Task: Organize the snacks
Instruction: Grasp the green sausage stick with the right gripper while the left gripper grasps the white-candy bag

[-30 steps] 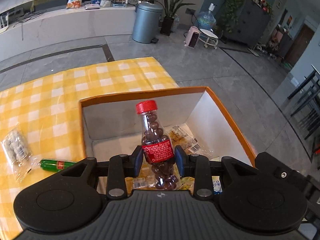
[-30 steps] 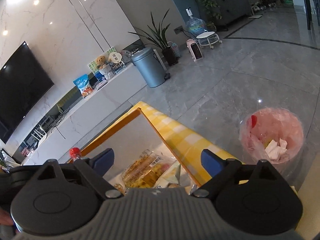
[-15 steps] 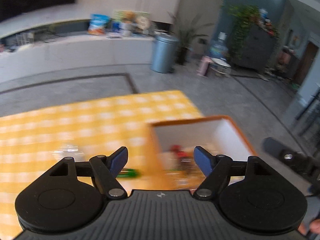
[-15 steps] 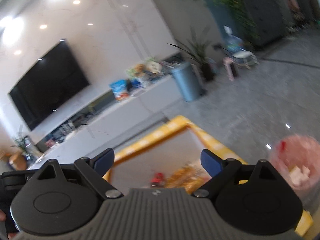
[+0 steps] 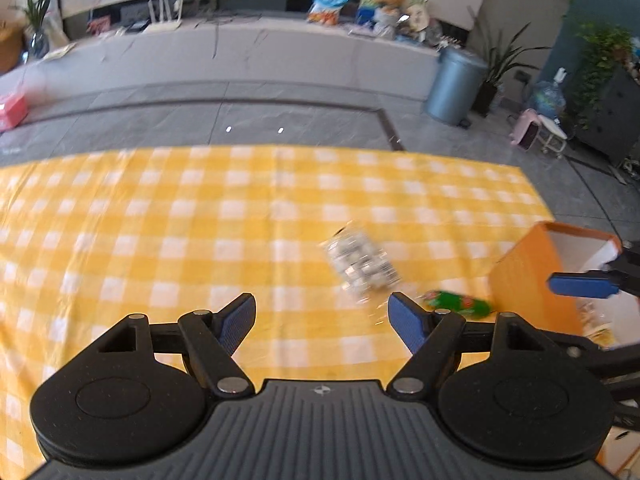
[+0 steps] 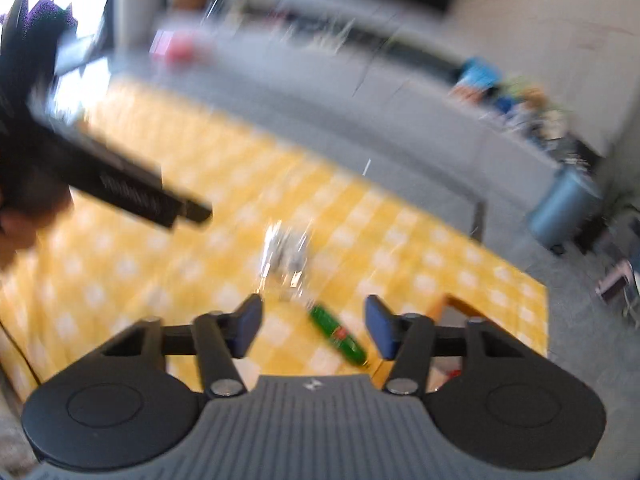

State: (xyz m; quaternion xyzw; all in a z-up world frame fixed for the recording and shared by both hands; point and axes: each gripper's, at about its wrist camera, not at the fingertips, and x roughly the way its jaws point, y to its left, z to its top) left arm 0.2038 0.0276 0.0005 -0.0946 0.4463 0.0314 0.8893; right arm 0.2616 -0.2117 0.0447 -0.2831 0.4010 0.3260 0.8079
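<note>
The clear plastic packet of pale round sweets (image 5: 362, 264) lies flat on the yellow-and-white checked cloth of the counter (image 5: 168, 216), with the small green foil-wrapped snack stick (image 5: 458, 303) just beside it, between the packet and the orange cardboard box with a white lining (image 5: 532, 276) at the counter's corner. Both are still out of the box, so the step in hand looks like fetching one of them. The right gripper (image 6: 312, 326) hangs over the green stick with its jaws closing, the stick between them in that view but nothing pressed by the pads yet; it would do best to drop lower, line its pads across the stick's narrow width, and only then pinch. The left gripper (image 5: 322, 322) stands wide and empty above the bare cloth near the packet; a crinkly packet is probably best taken by an edge or fold. A second ago the left gripper held a red-capped bottle of chocolate balls over the box; that bottle has gone from its jaws, and both cameras have swung away from the box toward the cloth.
</note>
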